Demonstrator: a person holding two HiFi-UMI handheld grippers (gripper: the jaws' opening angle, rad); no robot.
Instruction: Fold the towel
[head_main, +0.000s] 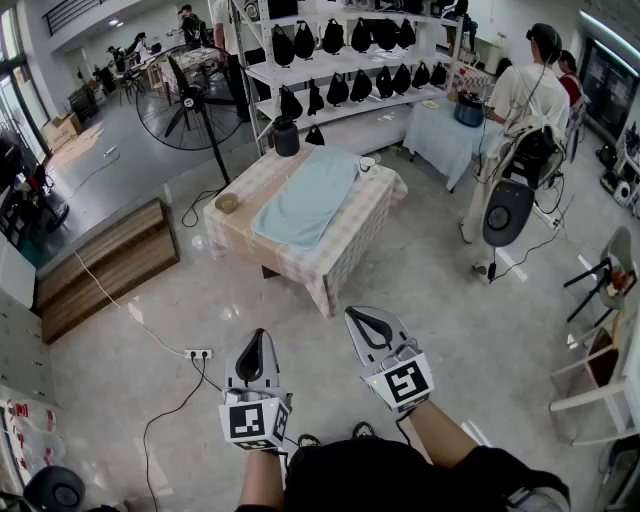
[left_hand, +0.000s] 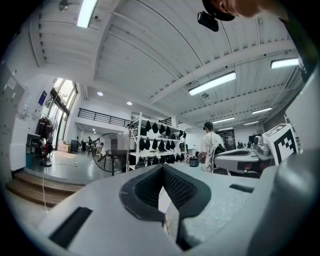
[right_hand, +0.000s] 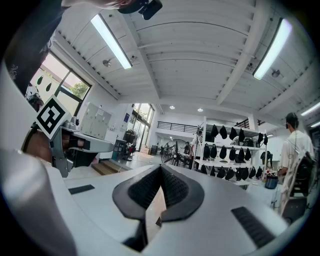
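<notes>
A light blue towel (head_main: 305, 198) lies spread flat on a table with a checked cloth (head_main: 350, 240) in the middle of the room, well ahead of me. My left gripper (head_main: 257, 338) and right gripper (head_main: 354, 316) are held level over the floor, far short of the table, both shut with nothing between the jaws. In the left gripper view the left gripper (left_hand: 162, 167) has its black pads meeting at the tip. The right gripper (right_hand: 161, 168) looks the same in the right gripper view. Neither gripper view shows the towel.
A dark jug (head_main: 286, 137) and a small bowl (head_main: 227, 203) stand on the table. Behind it are a floor fan (head_main: 195, 98) and white shelves of black bags (head_main: 340, 60). A person (head_main: 525, 100) stands at the right. A power strip (head_main: 198, 353) and cables lie on the floor.
</notes>
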